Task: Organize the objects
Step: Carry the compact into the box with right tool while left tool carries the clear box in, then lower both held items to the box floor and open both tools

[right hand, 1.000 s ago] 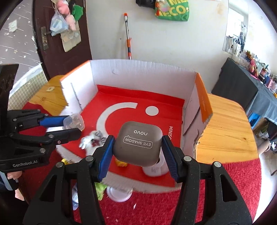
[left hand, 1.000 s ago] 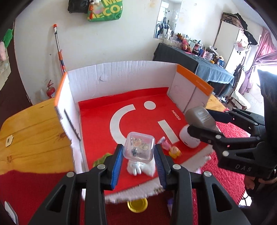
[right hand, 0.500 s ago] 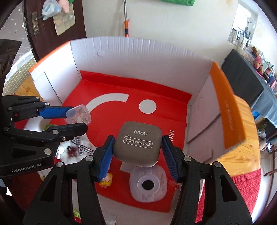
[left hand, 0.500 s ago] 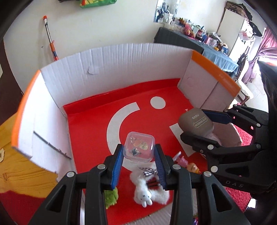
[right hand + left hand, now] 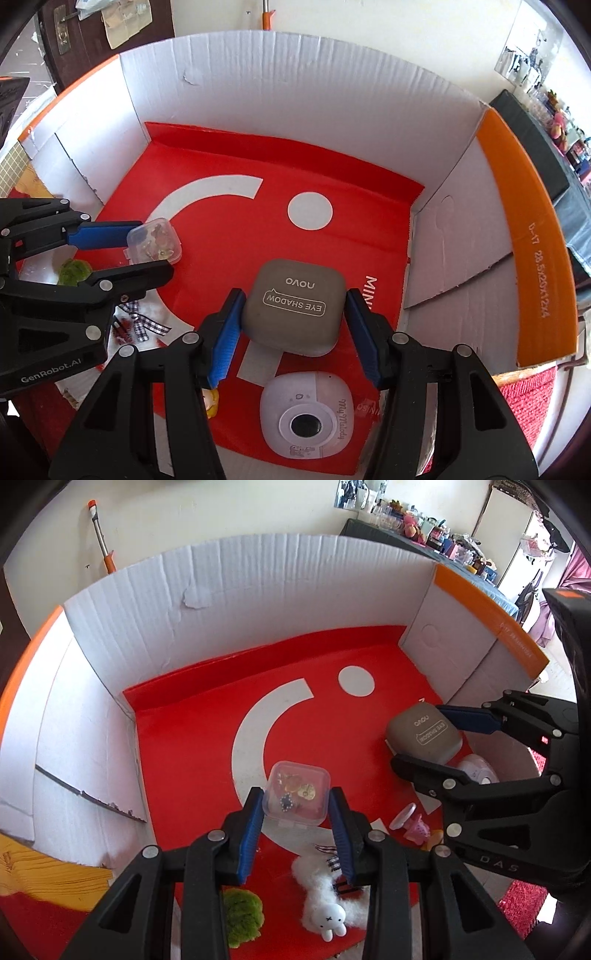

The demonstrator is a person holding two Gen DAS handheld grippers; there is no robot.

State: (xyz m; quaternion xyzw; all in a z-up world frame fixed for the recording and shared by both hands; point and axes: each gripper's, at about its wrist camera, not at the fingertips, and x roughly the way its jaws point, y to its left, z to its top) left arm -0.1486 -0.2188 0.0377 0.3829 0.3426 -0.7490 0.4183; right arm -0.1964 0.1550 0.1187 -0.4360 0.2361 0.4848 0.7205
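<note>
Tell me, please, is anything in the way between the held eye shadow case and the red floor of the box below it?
Partly. The eye shadow case in the right gripper hangs over bare red floor, but the white toy camera lies just nearer the gripper, so the case should go down farther in.

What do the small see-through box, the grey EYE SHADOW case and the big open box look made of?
Small box: clear glossy plastic, trinkets visible through it. Eye shadow case: matte grey, likely plastic; printed white lettering, rounded moulded corners. Big box: corrugated cardboard, ribbed white walls, torn edges.

One cardboard box [image 5: 258, 590]; two grippers; two held cases
</note>
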